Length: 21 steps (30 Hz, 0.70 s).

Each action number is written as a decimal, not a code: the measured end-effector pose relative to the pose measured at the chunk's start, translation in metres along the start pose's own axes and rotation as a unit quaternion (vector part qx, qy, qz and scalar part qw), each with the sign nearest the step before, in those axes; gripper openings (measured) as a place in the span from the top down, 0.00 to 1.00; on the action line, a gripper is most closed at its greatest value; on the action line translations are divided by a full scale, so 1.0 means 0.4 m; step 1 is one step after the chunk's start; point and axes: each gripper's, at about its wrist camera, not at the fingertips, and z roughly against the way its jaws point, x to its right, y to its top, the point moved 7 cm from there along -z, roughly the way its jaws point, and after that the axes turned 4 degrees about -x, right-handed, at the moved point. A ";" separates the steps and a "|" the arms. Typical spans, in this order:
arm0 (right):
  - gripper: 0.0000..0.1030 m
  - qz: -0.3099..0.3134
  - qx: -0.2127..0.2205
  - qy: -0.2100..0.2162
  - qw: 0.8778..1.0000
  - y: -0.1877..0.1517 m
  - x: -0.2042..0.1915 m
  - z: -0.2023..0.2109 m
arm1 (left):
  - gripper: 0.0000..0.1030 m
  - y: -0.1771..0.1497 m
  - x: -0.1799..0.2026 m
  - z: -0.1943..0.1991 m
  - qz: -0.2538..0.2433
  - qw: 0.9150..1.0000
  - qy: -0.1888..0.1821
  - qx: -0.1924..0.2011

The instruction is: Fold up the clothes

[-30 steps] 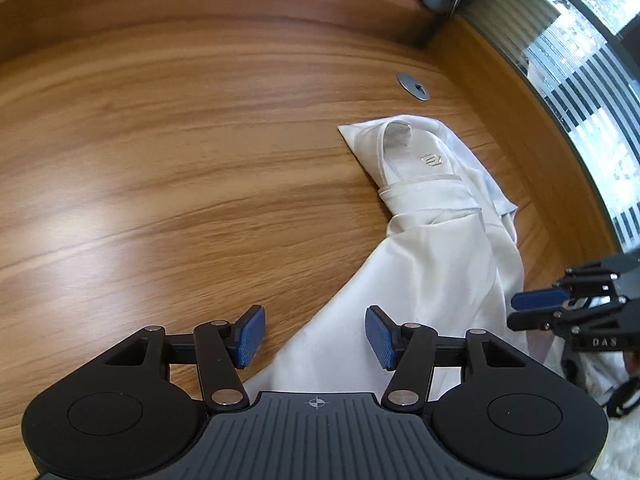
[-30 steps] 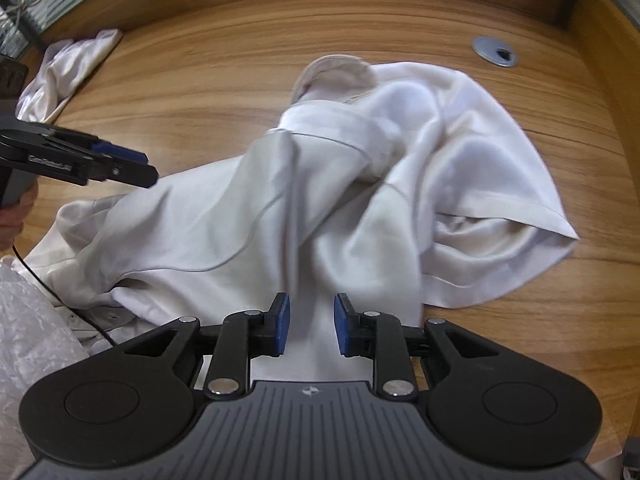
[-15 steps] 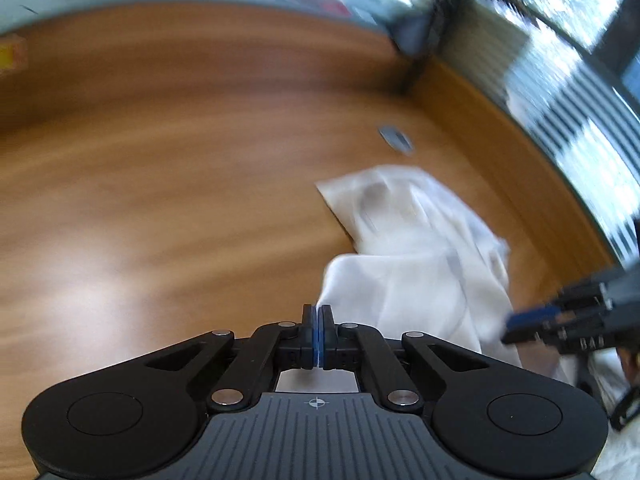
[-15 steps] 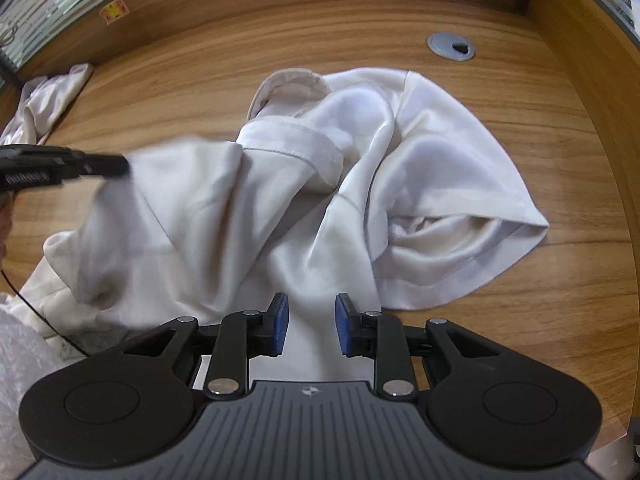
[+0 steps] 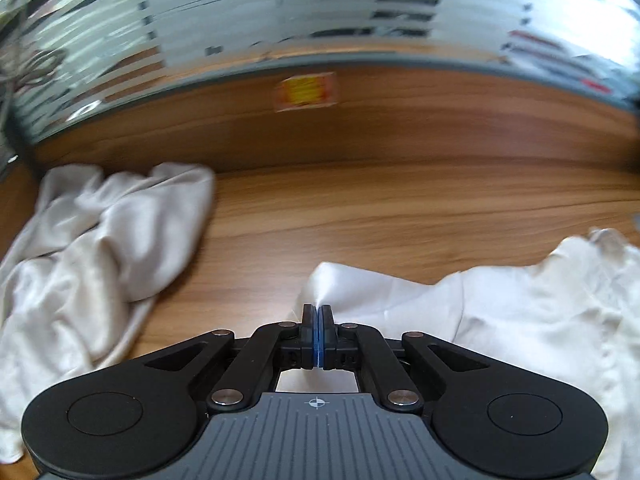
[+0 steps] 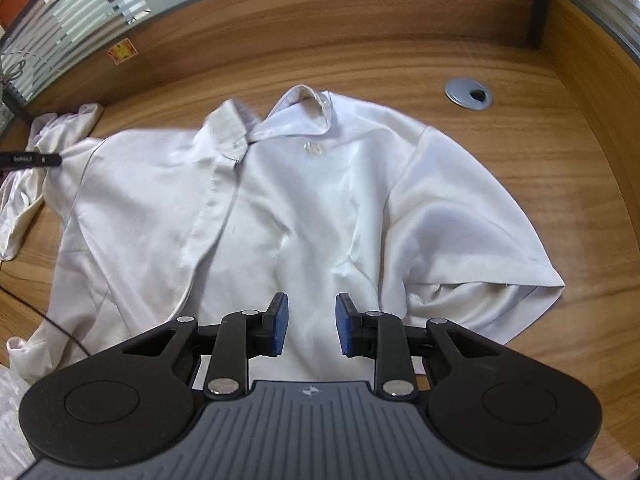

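My left claw is clenched on a fold of the white shirt — a peak of cloth rises from between its blue pads, and the fabric runs off to the right across the wooden counter. In the right wrist view the same claw shows only as a thin dark tip at the far left edge, right at the shirt's left shoulder.

My right claw is released: its two blue pads stand apart with a clear gap, poised over the lower middle of the shirt. Whether the pads touch the cloth beneath I cannot tell; nothing is pinched between them.

The shirt lies spread on the counter, collar toward the far side, a small button or badge just below it. The front panel on the left is flapped open along its placket, and the short sleeve on the right lies rumpled, its hem toward the counter's near right.

A second pale garment sits crumpled on the counter at the left, apart from the shirt. A round grey cable port is set into the counter beyond the sleeve, and a yellow-red sticker — blurred — is on the wooden back panel.
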 end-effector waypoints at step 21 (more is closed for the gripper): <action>0.58 0.053 0.034 -0.022 0.998 0.260 -0.057 -0.080 | 0.56 -0.033 -0.033 -0.004 -0.016 0.998 -0.057 0.008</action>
